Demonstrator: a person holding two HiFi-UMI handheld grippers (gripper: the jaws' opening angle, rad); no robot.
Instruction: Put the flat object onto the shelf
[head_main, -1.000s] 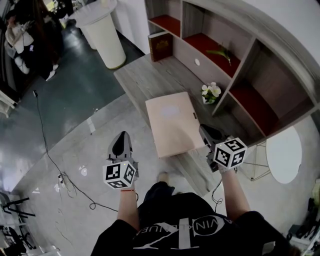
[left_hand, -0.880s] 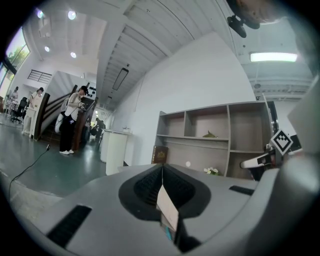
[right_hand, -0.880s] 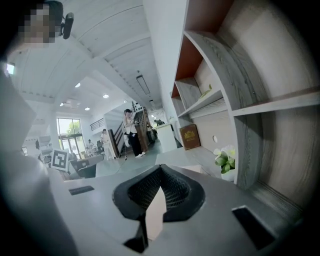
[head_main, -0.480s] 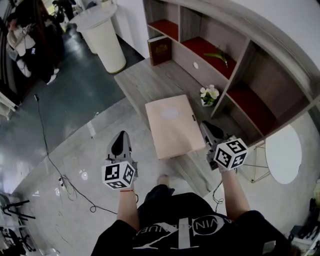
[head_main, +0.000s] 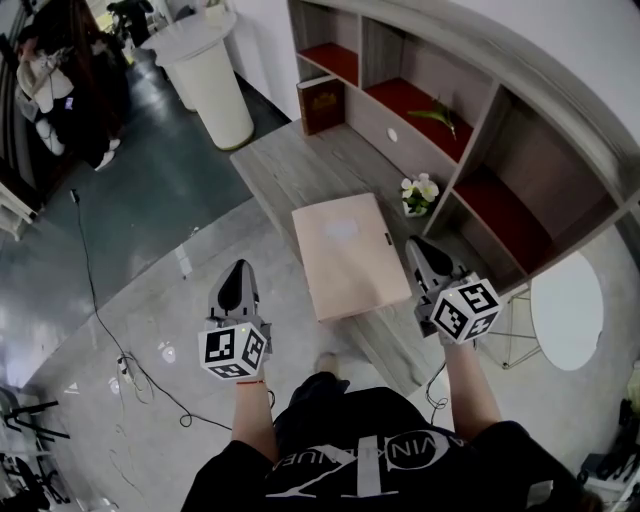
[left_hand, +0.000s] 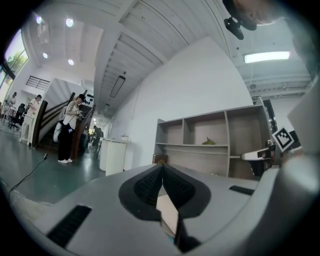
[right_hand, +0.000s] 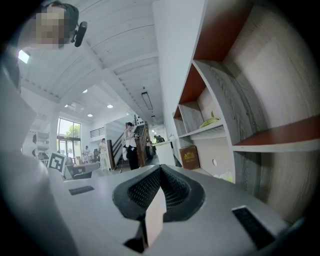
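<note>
Against the white wall: grey wood shelf unit (head_main: 478, 140) with red-lined compartments. Before it: long low grey wood-grain bench (head_main: 290, 170). On the bench's near part, lying flat: pale pink rectangular flat board (head_main: 345, 255). Both forearms reach forward from the torso, held level, one on each side of the board. Left tongs (head_main: 239, 272): clenched, nothing gripped, over the floor, well apart from the board's left edge. Right tongs (head_main: 420, 250): clenched, empty, just beside the board's right edge, pointing toward the shelf unit.
</note>
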